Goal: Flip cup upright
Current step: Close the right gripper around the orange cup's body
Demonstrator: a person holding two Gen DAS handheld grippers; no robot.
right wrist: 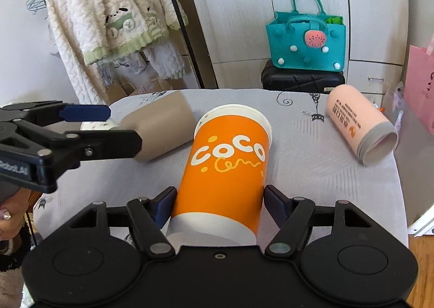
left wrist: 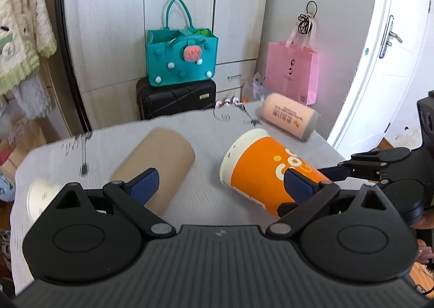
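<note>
Two wrist views over a grey patterned surface (right wrist: 312, 145) strewn with cups.

Right wrist view: right gripper (right wrist: 218, 206) at bottom centre, jaws clamped on an orange CoCo paper cup (right wrist: 227, 169), one blue pad pressed against each side near the cup's white base. Cup tilted away from the camera, white rim toward the middle of the frame, base close to the gripper body. Whether the base rests on the surface cannot be told. Left of the orange cup, touching or just beside it, a tan cup (right wrist: 160, 131) lying on its side. Upper right, a pink cup (right wrist: 358, 129) also on its side, open mouth toward the right edge. Left gripper (right wrist: 114, 129) entering from the left edge, jaws wide apart and holding nothing, lower finger in front of the tan cup.

Left wrist view: left gripper (left wrist: 219, 186) at bottom centre, jaws spread wide, empty, blue pads well apart above the surface. Orange cup right of centre, slanted, rim toward the upper left. Right gripper (left wrist: 336, 175) reaching in from the right edge onto that cup. At far left, a white cup (left wrist: 40, 196), partly hidden behind the gripper body. In the background, a teal felt bag (left wrist: 180, 59) on a black case (left wrist: 176, 100).
</note>
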